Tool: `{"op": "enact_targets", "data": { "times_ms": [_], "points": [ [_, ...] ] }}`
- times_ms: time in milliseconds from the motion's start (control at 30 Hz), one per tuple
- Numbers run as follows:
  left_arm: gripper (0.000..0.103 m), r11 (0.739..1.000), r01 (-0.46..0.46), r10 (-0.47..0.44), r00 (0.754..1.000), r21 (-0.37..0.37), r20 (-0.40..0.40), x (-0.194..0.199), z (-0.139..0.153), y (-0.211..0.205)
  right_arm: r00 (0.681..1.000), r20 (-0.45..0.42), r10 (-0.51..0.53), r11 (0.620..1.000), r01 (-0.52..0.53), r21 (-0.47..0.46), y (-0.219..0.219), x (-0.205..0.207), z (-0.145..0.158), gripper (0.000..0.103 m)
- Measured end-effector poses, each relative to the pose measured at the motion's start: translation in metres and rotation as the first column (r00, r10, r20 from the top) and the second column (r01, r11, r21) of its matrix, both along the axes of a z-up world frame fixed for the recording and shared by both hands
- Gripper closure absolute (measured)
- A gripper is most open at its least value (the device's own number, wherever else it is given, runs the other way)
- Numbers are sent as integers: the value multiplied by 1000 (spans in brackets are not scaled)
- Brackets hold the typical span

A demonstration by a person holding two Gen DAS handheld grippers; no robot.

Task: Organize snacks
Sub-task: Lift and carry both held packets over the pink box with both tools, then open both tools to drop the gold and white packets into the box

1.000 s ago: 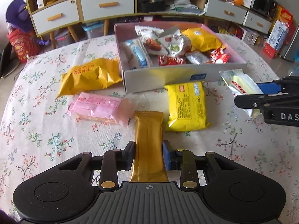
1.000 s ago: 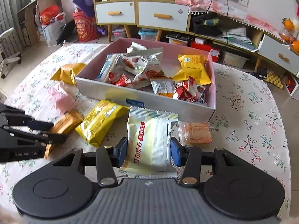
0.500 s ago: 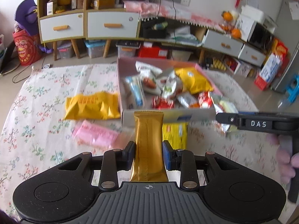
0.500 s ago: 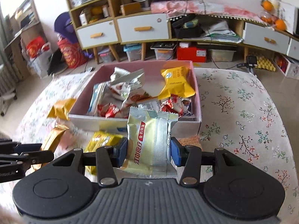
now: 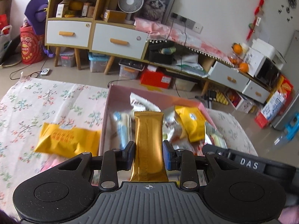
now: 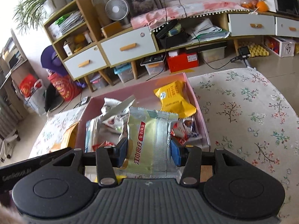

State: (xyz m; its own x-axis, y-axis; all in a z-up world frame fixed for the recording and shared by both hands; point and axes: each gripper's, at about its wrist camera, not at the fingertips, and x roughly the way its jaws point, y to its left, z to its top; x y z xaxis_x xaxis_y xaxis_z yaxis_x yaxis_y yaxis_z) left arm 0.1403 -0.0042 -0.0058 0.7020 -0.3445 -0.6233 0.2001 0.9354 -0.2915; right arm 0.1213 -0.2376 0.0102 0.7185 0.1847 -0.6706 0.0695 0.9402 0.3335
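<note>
The left gripper (image 5: 148, 155) is closed on a gold snack bar (image 5: 148, 141); its two pads press the long sides of the wrapper, and the bar stands up between them, above the table. Behind the bar is the pink box (image 5: 112, 100), which already holds many snack packets, among them a yellow packet (image 5: 192, 123) near its right wall. Left of the box, a yellow bag (image 5: 67, 140) lies flat on the flowered tablecloth (image 5: 46, 100).

The right gripper (image 6: 148, 152) is closed on a pale green packet (image 6: 149, 140) with red and orange print. The pads hold its two sides, and the packet is lifted over the near part of the pink box (image 6: 196, 100). In the box, beyond the packet, the yellow packet (image 6: 173, 99) lies against the right wall, and white and red wrappers lie in a heap in the middle.

In the left wrist view, the black body of the right gripper shows at the right edge, just beside the left one.
</note>
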Motion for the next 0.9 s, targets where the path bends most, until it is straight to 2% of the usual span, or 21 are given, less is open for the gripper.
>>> {"op": "enact_targets", "data": {
  "times_ms": [333,500,600,667,733,900],
  "points": [
    [74,998,-66,66,998,11,8,26,-22,-11,999,-7,-46,997,46,57,-4,18,-12,59],
    [72,996,-85,86,996,-18,24,28,-26,-9,1000,1,-30,997,30,68,-3,17,-12,56],
    [58,997,-79,79,997,-19,13,26,-24,-9,999,4,-31,996,31,88,-6,15,-9,46],
    [41,998,-64,64,998,-5,23,23,-21,-10,999,12,-34,996,33,86,-8,13,-6,44],
    [31,999,-41,40,999,18,29,19,-17,-12,999,16,-38,995,37,91,-11,11,-4,40],
    [16,998,4,-6,1000,59,30,6,-11,-14,999,14,-36,996,34,84,-15,9,1,30]
  ]
}}
